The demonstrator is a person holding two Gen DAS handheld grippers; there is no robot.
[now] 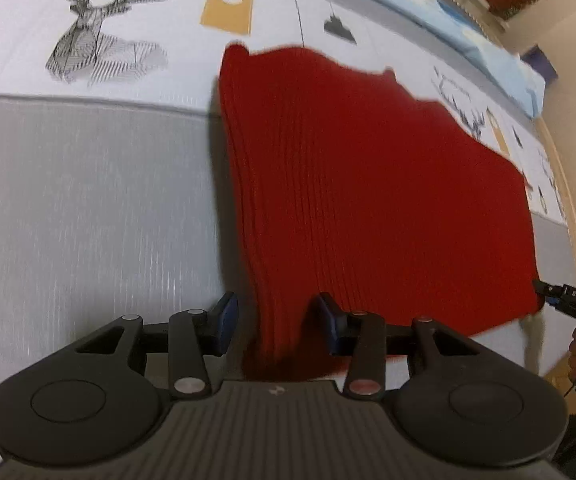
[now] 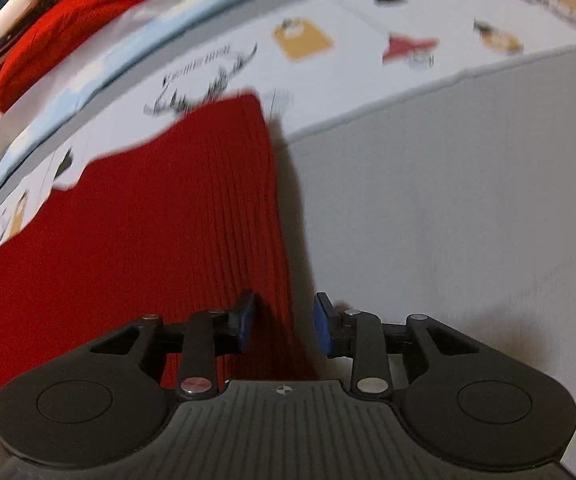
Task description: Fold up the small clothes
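A red ribbed knit garment (image 1: 367, 184) lies spread on a bed cover; it also shows in the right wrist view (image 2: 160, 232). My left gripper (image 1: 274, 326) is open, its blue pads apart, with the garment's near left corner between them. My right gripper (image 2: 284, 326) is open too, with the garment's near right edge between its pads. In the left wrist view the right gripper's tip (image 1: 567, 300) shows at the garment's far corner, held by a hand.
The bed cover (image 1: 88, 200) is grey near me and white with deer and lamp prints farther off. A light blue sheet (image 1: 467, 28) runs along the far edge. A pile of clothes (image 2: 60, 28), red and white, lies beyond it.
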